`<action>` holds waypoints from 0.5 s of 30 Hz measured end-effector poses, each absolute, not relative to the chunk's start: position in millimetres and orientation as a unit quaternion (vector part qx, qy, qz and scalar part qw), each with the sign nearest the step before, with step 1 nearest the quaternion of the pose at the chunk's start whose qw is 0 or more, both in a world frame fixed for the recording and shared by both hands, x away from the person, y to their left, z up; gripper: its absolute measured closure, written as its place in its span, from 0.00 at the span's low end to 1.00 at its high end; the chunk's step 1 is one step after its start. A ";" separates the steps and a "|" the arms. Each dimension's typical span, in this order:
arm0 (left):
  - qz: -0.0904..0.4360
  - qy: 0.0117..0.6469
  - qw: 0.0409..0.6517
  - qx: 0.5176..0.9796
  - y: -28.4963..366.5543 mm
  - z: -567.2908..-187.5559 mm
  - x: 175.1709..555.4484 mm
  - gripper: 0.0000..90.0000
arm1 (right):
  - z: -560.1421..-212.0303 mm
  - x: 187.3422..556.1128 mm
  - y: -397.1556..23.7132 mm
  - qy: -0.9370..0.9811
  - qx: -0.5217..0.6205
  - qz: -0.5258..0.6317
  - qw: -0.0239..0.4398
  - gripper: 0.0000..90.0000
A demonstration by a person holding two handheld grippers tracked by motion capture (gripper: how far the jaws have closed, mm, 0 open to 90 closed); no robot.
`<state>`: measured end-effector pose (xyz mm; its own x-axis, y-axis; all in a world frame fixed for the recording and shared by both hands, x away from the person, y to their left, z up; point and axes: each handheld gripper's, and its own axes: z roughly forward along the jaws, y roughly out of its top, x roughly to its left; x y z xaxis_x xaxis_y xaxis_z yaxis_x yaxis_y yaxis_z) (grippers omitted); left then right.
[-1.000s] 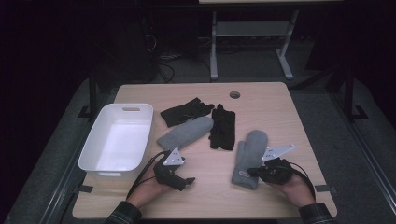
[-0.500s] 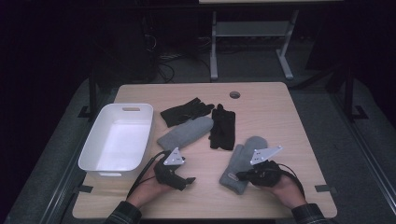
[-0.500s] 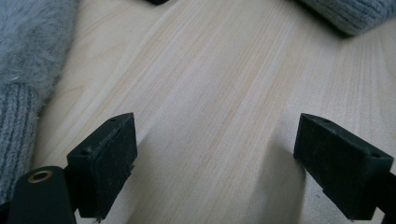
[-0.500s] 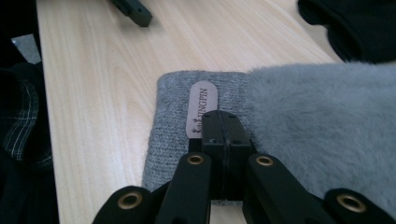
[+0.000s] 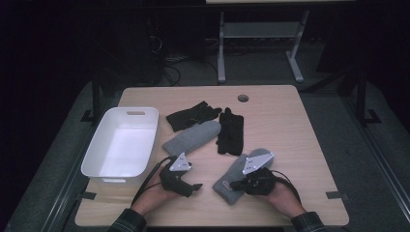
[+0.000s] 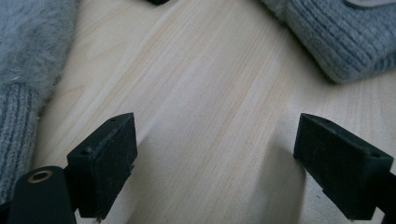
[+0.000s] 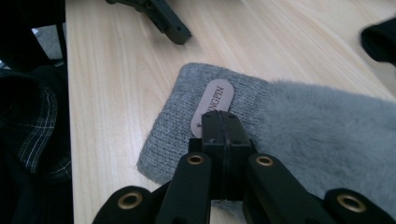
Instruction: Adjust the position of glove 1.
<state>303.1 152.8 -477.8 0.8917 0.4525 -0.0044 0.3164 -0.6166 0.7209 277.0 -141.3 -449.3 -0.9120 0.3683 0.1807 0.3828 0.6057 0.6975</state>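
My right gripper (image 7: 223,122) has its fingers closed together, tips resting on the ribbed cuff of the grey mitten (image 5: 238,175) lying at the bench (image 5: 290,125) front. My left gripper (image 6: 215,154) fingers stand open over bare wood.

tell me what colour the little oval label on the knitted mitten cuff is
Beige-tan with darker lettering, on the grey knitted mitten; the oval label shows best in the right gripper view.

Dim surroundings, sharp bright close-ups
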 end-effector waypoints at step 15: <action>0.090 0.216 0.381 0.895 152.6 -477.7 303.1 0.14 | -450.5 273.8 -133.5 -0.897 -0.200 -0.394 0.018 1.00</action>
